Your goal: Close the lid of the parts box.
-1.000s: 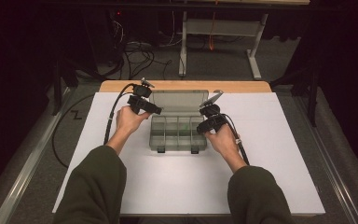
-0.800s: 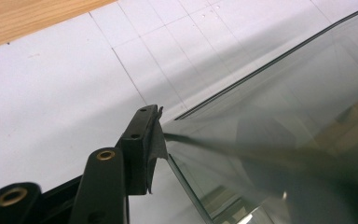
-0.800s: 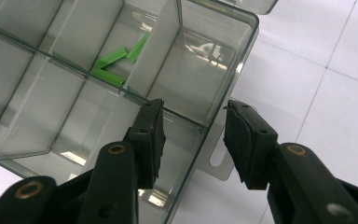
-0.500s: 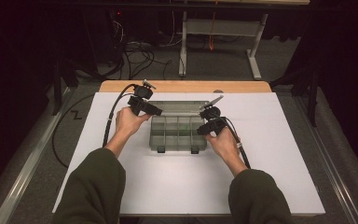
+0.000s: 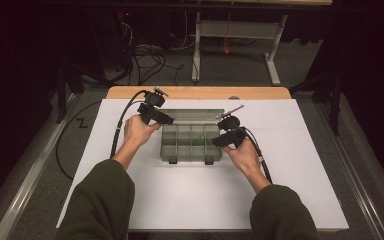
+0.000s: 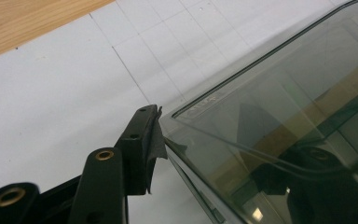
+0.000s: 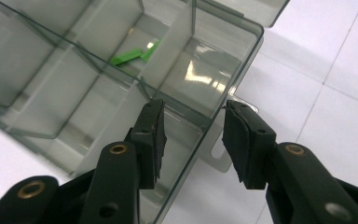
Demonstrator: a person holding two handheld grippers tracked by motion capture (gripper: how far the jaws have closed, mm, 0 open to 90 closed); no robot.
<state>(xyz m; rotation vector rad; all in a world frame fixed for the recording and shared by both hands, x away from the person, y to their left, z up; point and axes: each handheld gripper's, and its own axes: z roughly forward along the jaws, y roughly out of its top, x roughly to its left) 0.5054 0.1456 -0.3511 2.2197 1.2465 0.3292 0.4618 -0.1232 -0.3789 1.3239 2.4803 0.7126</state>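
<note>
One clear plastic compartment box (image 5: 190,142) sits near the middle of the white counter (image 5: 290,190), its lid (image 5: 195,116) swung back toward the far edge. The box's long axis runs left to right across the counter; the open side faces up, and two latch tabs show on its near wall. Inside, dividers form several compartments; one of them holds small green pieces (image 7: 133,55), whose count I cannot tell.

There are two grippers. The left gripper (image 5: 166,120) is at the box's far-left corner; in the left gripper view one pad (image 6: 154,140) lies against the corner edge of the lid, while the other jaw is hidden behind the plastic, so I cannot tell whether it clamps. The right gripper (image 7: 193,140) straddles the box's right end wall, one jaw inside the box and one outside; both pads stand clear of the wall, so it is open, holding nothing.

A strip of bare wood (image 5: 200,92) borders the counter's far edge. Beyond it, cables (image 5: 150,55) lie on the floor beside a white metal frame (image 5: 235,30). Nothing stands between either gripper and the box.
</note>
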